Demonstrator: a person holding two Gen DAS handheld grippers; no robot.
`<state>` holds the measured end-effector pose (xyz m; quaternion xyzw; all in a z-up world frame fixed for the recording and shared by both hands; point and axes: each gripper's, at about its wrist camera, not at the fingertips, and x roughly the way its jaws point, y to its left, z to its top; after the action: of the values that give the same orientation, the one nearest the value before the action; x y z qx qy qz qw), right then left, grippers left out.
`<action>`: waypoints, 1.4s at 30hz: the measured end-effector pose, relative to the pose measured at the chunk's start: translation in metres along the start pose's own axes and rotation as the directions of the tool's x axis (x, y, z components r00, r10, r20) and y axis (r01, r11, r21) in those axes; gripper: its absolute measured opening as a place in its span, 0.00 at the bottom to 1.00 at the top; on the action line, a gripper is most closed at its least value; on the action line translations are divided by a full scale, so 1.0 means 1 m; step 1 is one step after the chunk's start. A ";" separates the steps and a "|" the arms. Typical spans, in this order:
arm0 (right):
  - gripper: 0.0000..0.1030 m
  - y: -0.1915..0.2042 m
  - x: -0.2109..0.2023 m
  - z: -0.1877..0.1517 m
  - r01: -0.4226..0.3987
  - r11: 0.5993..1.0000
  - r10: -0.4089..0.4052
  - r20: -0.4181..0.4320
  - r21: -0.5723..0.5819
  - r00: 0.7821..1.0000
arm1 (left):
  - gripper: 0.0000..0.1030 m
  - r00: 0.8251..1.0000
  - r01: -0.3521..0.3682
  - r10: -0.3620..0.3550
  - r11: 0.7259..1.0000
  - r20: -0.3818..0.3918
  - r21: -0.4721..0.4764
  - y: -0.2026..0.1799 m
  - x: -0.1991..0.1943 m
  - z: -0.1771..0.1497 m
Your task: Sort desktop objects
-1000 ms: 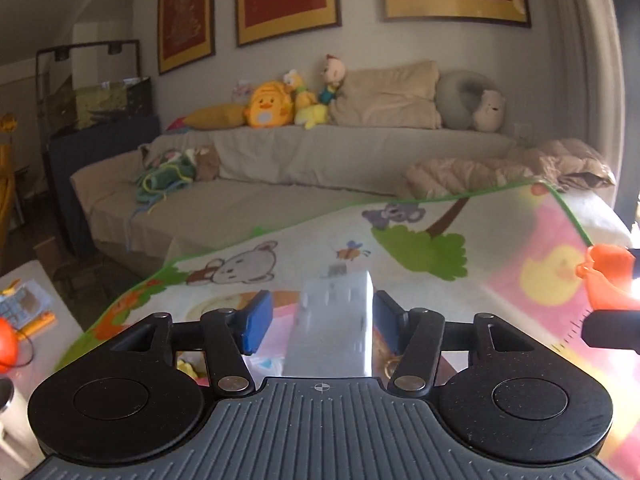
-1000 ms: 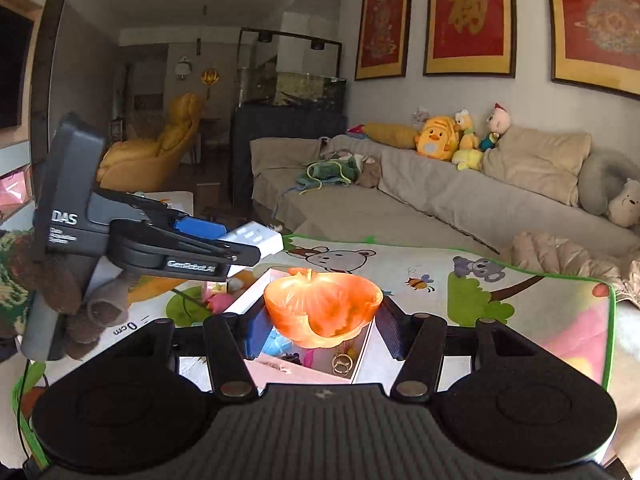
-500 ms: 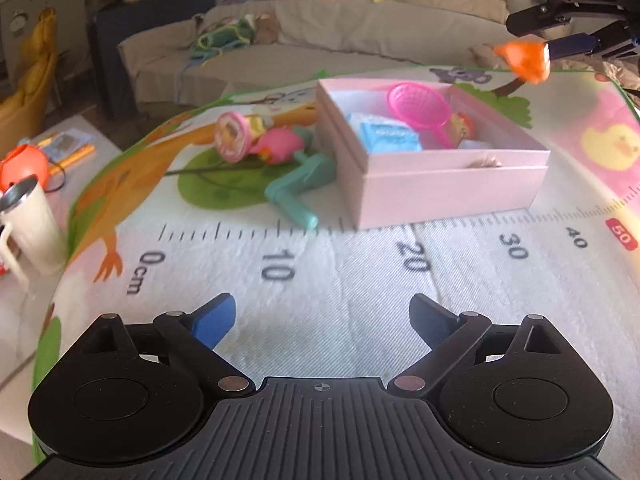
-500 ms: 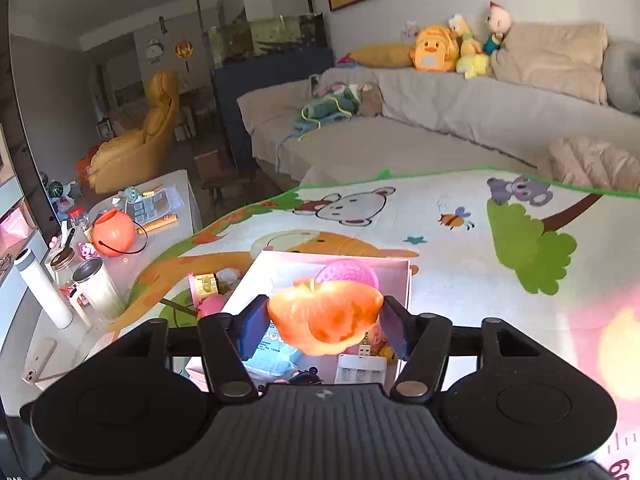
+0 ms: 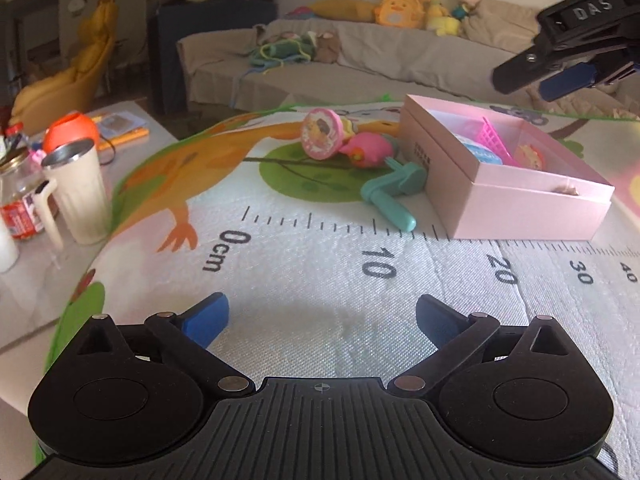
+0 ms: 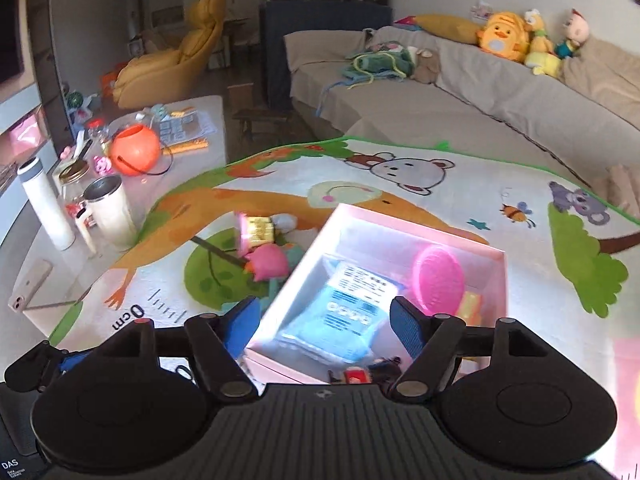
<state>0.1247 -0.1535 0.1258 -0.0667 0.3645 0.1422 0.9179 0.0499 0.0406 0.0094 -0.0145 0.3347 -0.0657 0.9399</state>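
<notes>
A pink box [image 5: 532,196] [image 6: 360,228] stands on the play mat and holds a blue packet [image 6: 344,316], a pink sieve toy [image 6: 440,280] and small items. Left of it lie a pink round toy [image 5: 322,138], a pink flower-shaped toy [image 5: 368,150] and a teal handle toy [image 5: 394,196]. My left gripper [image 5: 322,318] is open and empty, low over the mat near the printed ruler. My right gripper [image 6: 322,320] is open and empty above the box; it also shows in the left wrist view [image 5: 568,76] above the box's far side.
A side table on the left carries a cream mug [image 5: 78,192], a glass jar [image 5: 18,196], an orange pumpkin bucket [image 6: 134,150], a white bottle [image 6: 46,204] and a phone [image 6: 30,286]. A sofa with plush toys [image 6: 500,36] runs behind the mat.
My right gripper opened and no longer holds the orange toy. Half a second earlier my left gripper opened, no longer holding the white block, and came low over the mat.
</notes>
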 end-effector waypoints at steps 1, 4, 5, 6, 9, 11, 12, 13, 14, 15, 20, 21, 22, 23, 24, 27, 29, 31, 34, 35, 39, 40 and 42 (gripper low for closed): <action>0.70 0.010 0.009 0.007 -0.020 1.000 0.020 -0.010 -0.009 1.000 | 0.99 1.000 0.008 -0.008 1.000 0.005 -0.018 0.003 -0.001 0.000; 0.78 0.036 0.045 0.034 -0.073 0.997 0.072 -0.059 -0.002 0.996 | 0.99 1.000 0.027 -0.026 0.998 0.017 -0.057 0.009 -0.003 -0.001; 0.82 0.042 0.060 0.043 -0.071 0.997 0.071 -0.076 0.000 0.995 | 1.00 0.999 0.035 -0.034 0.997 0.017 -0.067 0.010 -0.003 -0.001; 0.82 0.048 0.078 0.051 -0.057 0.998 0.057 -0.095 0.000 0.994 | 1.00 0.999 0.044 -0.042 0.996 0.016 -0.075 0.012 -0.003 -0.001; 0.82 0.061 0.128 0.074 0.006 1.000 -0.006 -0.107 0.000 0.994 | 1.00 0.998 0.064 -0.063 0.993 0.016 -0.098 0.016 -0.002 -0.001; 0.83 0.065 0.156 0.086 0.002 1.000 -0.001 -0.116 0.015 0.993 | 1.00 0.998 0.069 -0.067 0.992 0.018 -0.105 0.017 -0.002 -0.001; 0.84 0.069 0.170 0.090 0.010 1.000 -0.009 -0.123 0.009 0.992 | 1.00 0.998 0.069 -0.068 0.992 0.018 -0.105 0.017 -0.003 -0.001; 0.84 0.073 0.183 0.093 0.032 0.999 -0.033 -0.128 -0.010 0.991 | 1.00 0.998 0.070 -0.068 0.992 0.018 -0.105 0.017 -0.003 -0.001; 0.84 0.076 0.195 0.096 0.060 0.998 -0.064 -0.135 -0.034 0.989 | 1.00 0.997 0.070 -0.069 0.992 0.017 -0.106 0.017 -0.003 -0.001; 0.84 0.078 0.208 0.098 0.086 0.994 -0.094 -0.143 -0.060 0.985 | 1.00 0.997 0.071 -0.070 0.992 0.018 -0.106 0.017 -0.003 -0.001; 0.41 0.058 0.229 0.095 0.058 0.998 -0.057 -0.228 0.000 0.972 | 1.00 0.997 0.082 -0.080 0.990 0.020 -0.113 0.019 -0.002 -0.001; 0.39 0.052 0.227 0.092 0.042 0.999 -0.033 -0.244 0.030 0.969 | 1.00 0.997 0.082 -0.080 0.990 0.020 -0.114 0.019 -0.003 -0.001; 0.36 0.048 0.224 0.089 0.022 0.998 -0.006 -0.255 0.059 0.967 | 1.00 0.997 0.083 -0.081 0.990 0.021 -0.114 0.019 -0.003 -0.001; 0.33 0.045 0.220 0.085 0.000 0.996 0.024 -0.278 0.087 0.960 | 1.00 0.996 0.084 -0.082 0.990 0.021 -0.116 0.019 -0.003 -0.001; 0.33 0.045 0.216 0.080 -0.022 0.994 0.053 -0.295 0.109 0.954 | 1.00 0.996 0.087 -0.085 0.989 0.022 -0.118 0.020 -0.003 -0.002; 0.33 0.052 0.194 0.063 -0.093 0.989 0.126 -0.313 0.117 0.942 | 1.00 0.995 0.101 -0.099 0.987 0.024 -0.128 0.023 -0.006 -0.002; 0.33 0.061 0.178 0.050 -0.123 0.987 0.150 -0.328 0.102 0.933 | 1.00 0.995 0.103 -0.103 0.989 0.012 -0.101 0.024 -0.007 -0.003; 0.33 0.068 0.163 0.037 -0.165 0.981 0.190 -0.349 0.102 0.918 | 1.00 0.995 0.095 -0.095 0.993 0.000 -0.068 0.022 -0.010 -0.005; 0.33 0.075 0.139 0.013 -0.231 0.966 0.259 -0.390 0.119 0.884 | 1.00 0.996 0.085 -0.086 0.996 -0.018 -0.022 0.020 -0.015 -0.008; 0.33 0.077 0.130 0.005 -0.254 0.959 0.283 -0.398 0.126 0.873 | 1.00 0.996 0.083 -0.083 0.997 -0.023 -0.008 0.018 -0.017 -0.010; 0.42 0.078 0.088 -0.025 -0.285 0.953 0.302 -0.373 0.103 0.877 | 1.00 0.998 0.060 -0.059 0.997 -0.037 0.044 0.012 -0.021 -0.014; 0.46 0.076 0.076 -0.032 -0.288 0.953 0.301 -0.350 0.091 0.887 | 1.00 0.998 0.053 -0.051 0.997 -0.038 0.054 0.010 -0.022 -0.015; 0.53 0.070 0.050 -0.048 -0.268 0.962 0.269 -0.292 0.045 0.918 | 1.00 0.999 0.038 -0.035 0.997 -0.040 0.070 0.008 -0.023 -0.016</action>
<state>0.1069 -0.0866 0.0554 -0.0348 0.5036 0.2544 0.8249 0.0233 0.0521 0.0113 0.0139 0.3500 -0.0949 0.9318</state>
